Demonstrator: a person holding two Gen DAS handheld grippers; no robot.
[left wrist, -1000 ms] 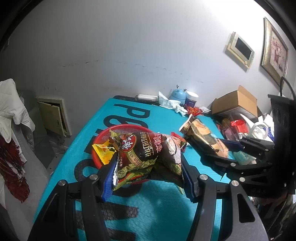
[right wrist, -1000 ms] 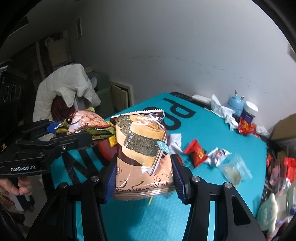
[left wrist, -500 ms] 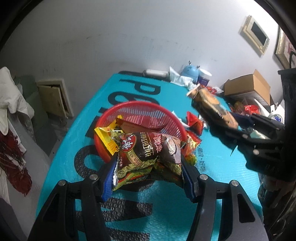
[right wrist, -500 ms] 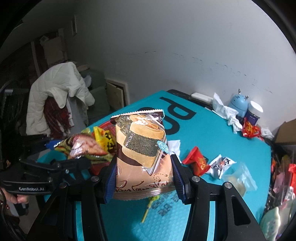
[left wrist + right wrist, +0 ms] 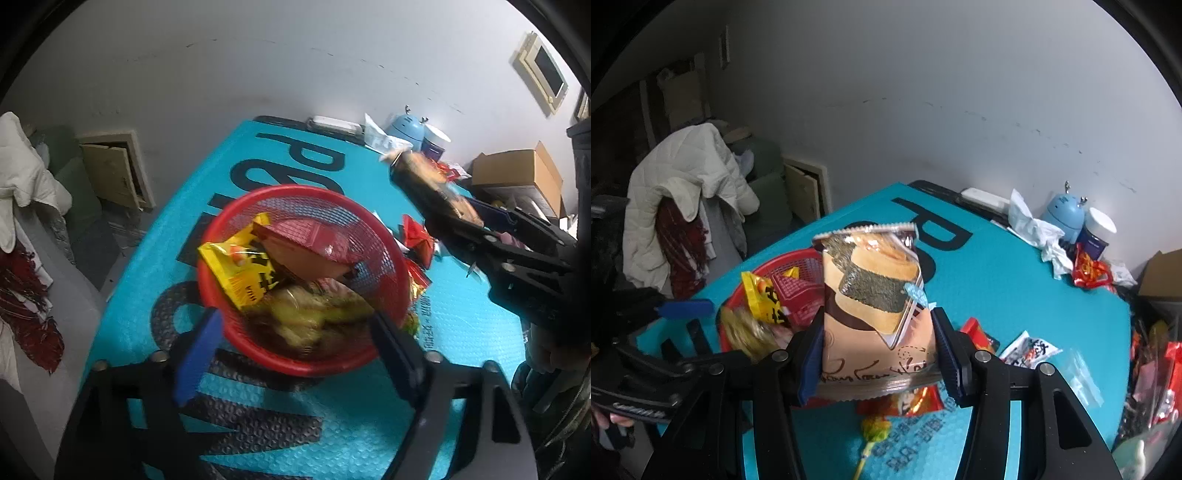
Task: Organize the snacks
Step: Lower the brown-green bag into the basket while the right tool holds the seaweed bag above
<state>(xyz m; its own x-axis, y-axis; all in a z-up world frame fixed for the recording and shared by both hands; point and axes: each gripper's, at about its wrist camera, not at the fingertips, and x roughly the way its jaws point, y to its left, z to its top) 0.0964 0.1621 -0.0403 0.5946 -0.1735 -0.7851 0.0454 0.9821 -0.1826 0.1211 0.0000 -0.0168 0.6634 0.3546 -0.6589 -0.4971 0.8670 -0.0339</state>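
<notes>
Left wrist view: the left gripper is opening, its jaws spread clear of the blurred green-brown snack bag now lying low in the round red mesh basket at frame centre, beside a yellow packet. Right wrist view: the right gripper is clenched on the upright tan seaweed-roll snack bag at frame centre, above the teal surface.
</notes>
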